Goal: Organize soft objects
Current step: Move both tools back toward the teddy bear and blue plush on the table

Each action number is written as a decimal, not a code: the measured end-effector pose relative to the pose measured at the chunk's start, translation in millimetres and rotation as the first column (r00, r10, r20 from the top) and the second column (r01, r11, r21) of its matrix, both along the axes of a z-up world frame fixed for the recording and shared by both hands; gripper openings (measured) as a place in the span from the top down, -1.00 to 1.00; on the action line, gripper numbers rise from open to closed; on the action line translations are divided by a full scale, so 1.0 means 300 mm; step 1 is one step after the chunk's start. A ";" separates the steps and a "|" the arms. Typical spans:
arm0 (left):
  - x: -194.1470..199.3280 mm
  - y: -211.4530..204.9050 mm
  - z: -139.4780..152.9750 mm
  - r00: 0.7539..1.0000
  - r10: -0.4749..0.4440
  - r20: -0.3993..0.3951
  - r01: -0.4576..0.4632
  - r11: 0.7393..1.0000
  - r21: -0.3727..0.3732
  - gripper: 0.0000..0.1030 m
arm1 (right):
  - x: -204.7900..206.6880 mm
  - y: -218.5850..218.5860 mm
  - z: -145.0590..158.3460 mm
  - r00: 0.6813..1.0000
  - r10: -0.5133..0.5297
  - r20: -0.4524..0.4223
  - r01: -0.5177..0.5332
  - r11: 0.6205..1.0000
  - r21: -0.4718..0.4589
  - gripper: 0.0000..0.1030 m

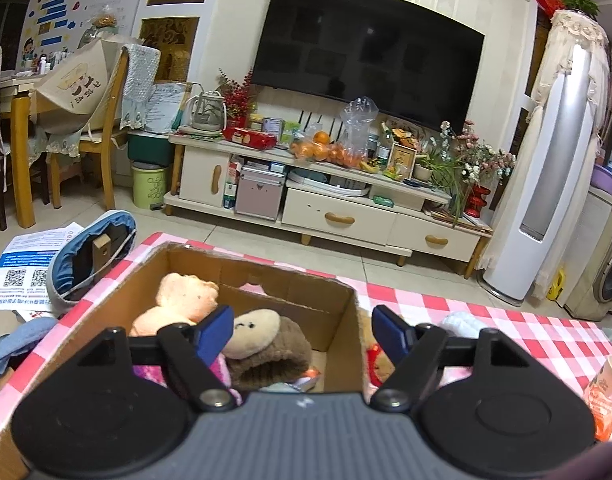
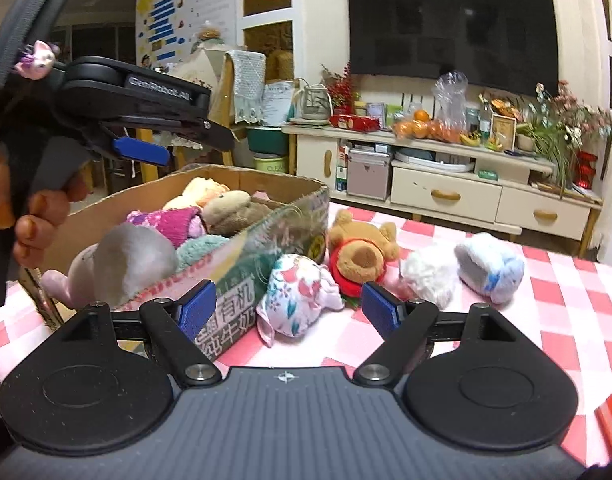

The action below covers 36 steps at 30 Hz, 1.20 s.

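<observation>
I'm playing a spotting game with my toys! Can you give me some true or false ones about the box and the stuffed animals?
1. The cardboard box has soft toys in it. True.
2. The bear in the red shirt is inside the box. False: it lies on the checked tablecloth beside the box.
3. The right gripper is squeezing a toy. False: it is open and empty.
4. The left gripper is open above the box. True.
5. The flowery pouch lies on the cloth. True.

A pink-and-white checked tablecloth (image 2: 546,300) carries a brown cardboard box (image 2: 265,236), a floral white pouch (image 2: 297,300) and a red-shirted tan bear (image 2: 362,256).
</observation>
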<state>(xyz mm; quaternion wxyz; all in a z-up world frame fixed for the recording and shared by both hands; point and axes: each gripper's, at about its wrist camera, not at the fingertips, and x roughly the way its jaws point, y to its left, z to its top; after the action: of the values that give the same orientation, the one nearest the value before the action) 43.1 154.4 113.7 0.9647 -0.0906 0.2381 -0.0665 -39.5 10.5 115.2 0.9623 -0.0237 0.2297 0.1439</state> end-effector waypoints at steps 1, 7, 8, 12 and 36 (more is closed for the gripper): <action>-0.003 -0.007 -0.001 1.000 -0.006 0.001 0.006 1.000 0.000 -0.49 | -0.003 -0.009 -0.009 1.000 -0.007 -0.002 0.007 1.000 0.004 -0.93; -0.035 -0.065 -0.025 0.999 -0.021 0.031 0.020 0.999 0.046 -0.53 | 0.037 -0.035 -0.041 0.999 -0.048 -0.022 0.049 0.998 0.029 -0.93; -0.038 -0.073 -0.029 0.999 -0.030 0.027 0.028 0.998 0.048 -0.53 | 0.043 -0.041 -0.047 0.998 -0.054 -0.023 0.055 0.998 0.032 -0.93; -0.045 -0.098 -0.032 0.998 -0.056 0.022 0.055 0.998 0.042 -0.59 | 0.073 -0.071 -0.069 0.996 -0.086 -0.036 0.088 0.995 0.048 -0.93; -0.106 -0.325 -0.066 0.974 -0.223 0.030 0.215 0.960 0.180 -0.76 | 0.247 -0.417 -0.227 0.921 -0.374 -0.108 0.384 0.918 0.097 -0.94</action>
<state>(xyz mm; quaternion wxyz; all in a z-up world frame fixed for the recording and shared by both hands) 11.3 57.0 94.0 0.9613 0.0233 0.2274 -0.1539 34.8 -114.5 46.9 0.9606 0.0836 0.2631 -0.0309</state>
